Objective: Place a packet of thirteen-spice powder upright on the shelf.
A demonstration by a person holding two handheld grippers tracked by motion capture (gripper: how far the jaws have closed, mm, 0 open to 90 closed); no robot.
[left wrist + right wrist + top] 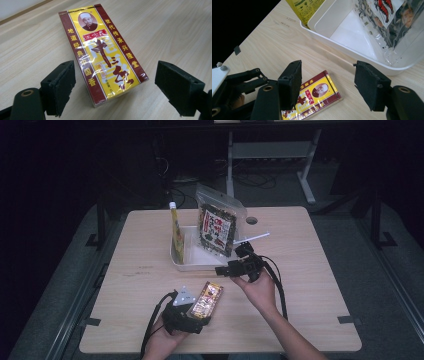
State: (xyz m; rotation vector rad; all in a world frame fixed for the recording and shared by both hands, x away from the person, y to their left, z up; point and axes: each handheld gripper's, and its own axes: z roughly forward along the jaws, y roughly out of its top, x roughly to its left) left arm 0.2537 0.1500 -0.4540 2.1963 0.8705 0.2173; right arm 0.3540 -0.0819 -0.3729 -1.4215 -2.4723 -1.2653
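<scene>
Wooden worktop point(310, 270), white tray point(192, 262) near its far-middle holding a clear seafood snack bag point(219, 222) and an upright yellow packet point(176, 232). Red-yellow spice box point(102, 53) lies flat near the front edge. Left gripper point(115, 86) fingers apart, straddling the box's near end, not clamped. Right gripper point(328, 85) fingers apart, beside the tray.

I see a light wooden table point(310, 270), grey carpet floor point(385, 285) around it, a white desk frame point(270, 150) behind, tangled cables point(250, 179) beneath, the room dim and dark.
</scene>
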